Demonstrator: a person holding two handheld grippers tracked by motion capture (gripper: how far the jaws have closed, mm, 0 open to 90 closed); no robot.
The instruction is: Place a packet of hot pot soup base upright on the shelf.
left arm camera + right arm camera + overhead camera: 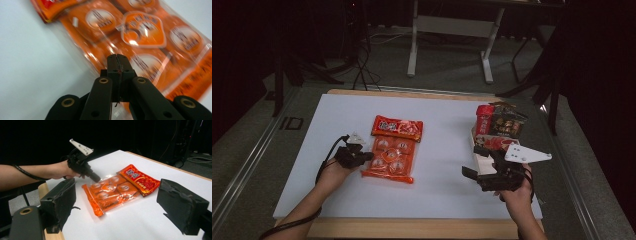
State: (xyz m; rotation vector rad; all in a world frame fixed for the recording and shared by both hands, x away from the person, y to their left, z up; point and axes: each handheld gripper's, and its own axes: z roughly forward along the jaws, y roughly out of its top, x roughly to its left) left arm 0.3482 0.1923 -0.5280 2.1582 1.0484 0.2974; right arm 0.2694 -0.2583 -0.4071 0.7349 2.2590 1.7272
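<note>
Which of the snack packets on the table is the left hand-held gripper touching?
The left hand-held gripper is shut on the edge of the clear orange packet of small wrapped pieces. The red packet lies beyond it, and the others stand at the table's right side.

Red snack pouch [397, 128] flat mid-table, pile of dark and red packets [499, 125] at right edge, white table [447, 190], grey desk frame [452, 30] behind.
</note>
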